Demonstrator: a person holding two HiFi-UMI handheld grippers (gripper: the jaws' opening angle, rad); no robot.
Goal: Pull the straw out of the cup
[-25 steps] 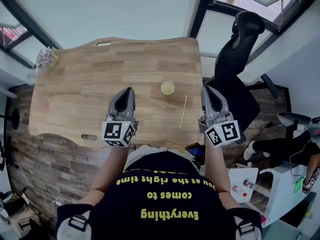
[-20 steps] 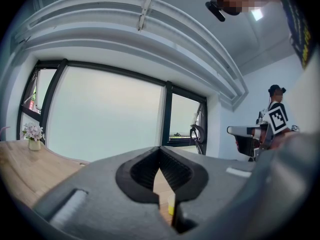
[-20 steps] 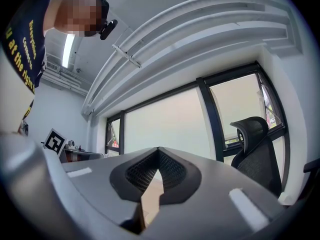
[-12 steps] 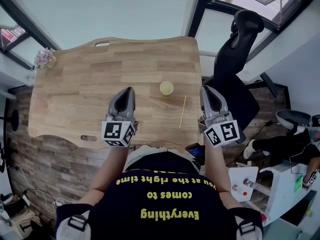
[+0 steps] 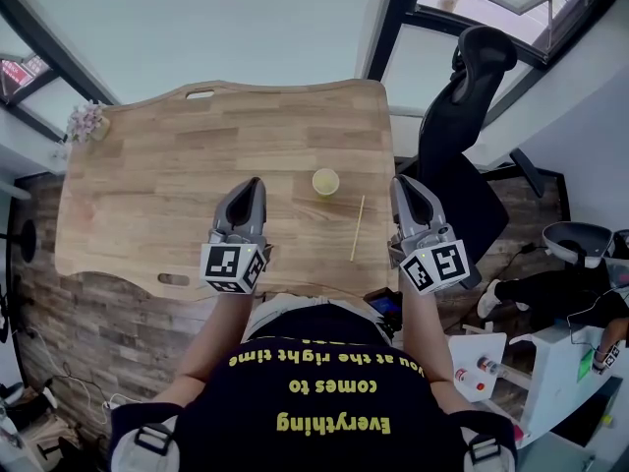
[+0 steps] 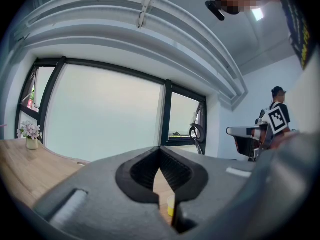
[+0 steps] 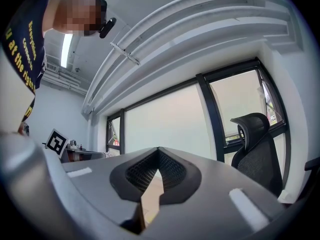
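straw (image 5: 358, 228) on table (image 5: 177, 175), right of cup (image 5: 326, 182)

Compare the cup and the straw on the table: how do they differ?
The cup stands upright; the straw lies flat. The cup is round and yellow-green; the straw is thin, long and tan. Both rest on the wooden table, apart.

A wooden table (image 5: 147, 185) stands beside a black office chair (image 5: 454, 131) and large windows (image 6: 100, 119).

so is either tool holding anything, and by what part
Nothing. The left tool and right tool are shut and empty; the straw lies on the table beside the cup.
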